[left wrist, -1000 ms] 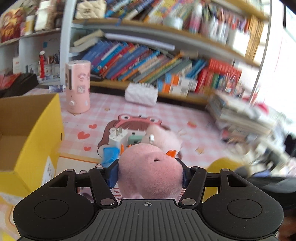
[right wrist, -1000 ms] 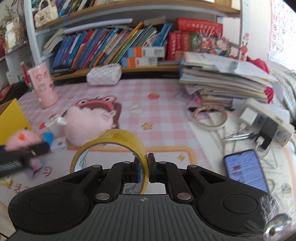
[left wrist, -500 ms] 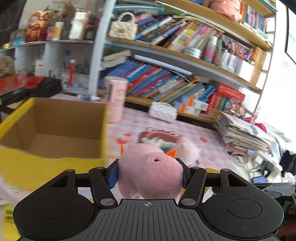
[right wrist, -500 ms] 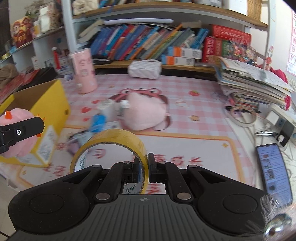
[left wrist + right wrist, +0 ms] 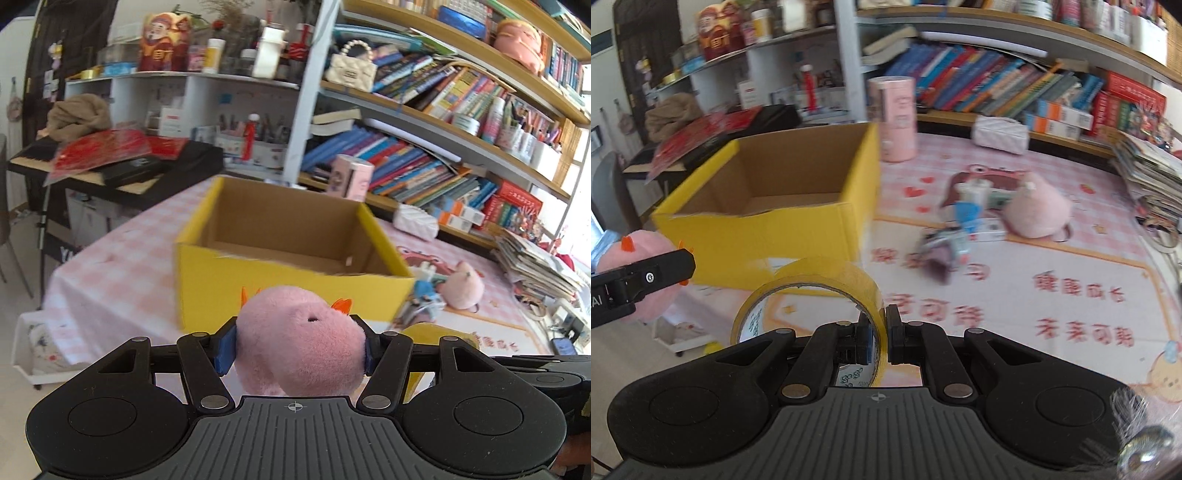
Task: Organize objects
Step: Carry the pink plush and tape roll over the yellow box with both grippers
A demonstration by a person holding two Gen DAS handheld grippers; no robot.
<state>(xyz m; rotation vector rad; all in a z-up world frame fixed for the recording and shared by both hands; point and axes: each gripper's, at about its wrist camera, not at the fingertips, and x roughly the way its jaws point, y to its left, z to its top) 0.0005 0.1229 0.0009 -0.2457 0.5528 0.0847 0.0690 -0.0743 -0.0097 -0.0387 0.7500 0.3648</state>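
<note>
Two grippers work at once here. Our left gripper (image 5: pixel 299 350) clamps a pink plush toy (image 5: pixel 301 343) between its blue pads, jaws about half spread around it, just short of the yellow cardboard box (image 5: pixel 280 284) at twelve o'clock. Our right gripper (image 5: pixel 886 332) pinches the wall of a yellow tape roll (image 5: pixel 816 291), jaws nearly together. At two o'clock a second pink plush (image 5: pixel 1038 210) lies beside a small pile of clutter (image 5: pixel 964 225) on the checked tablecloth (image 5: pixel 1015 280).
</note>
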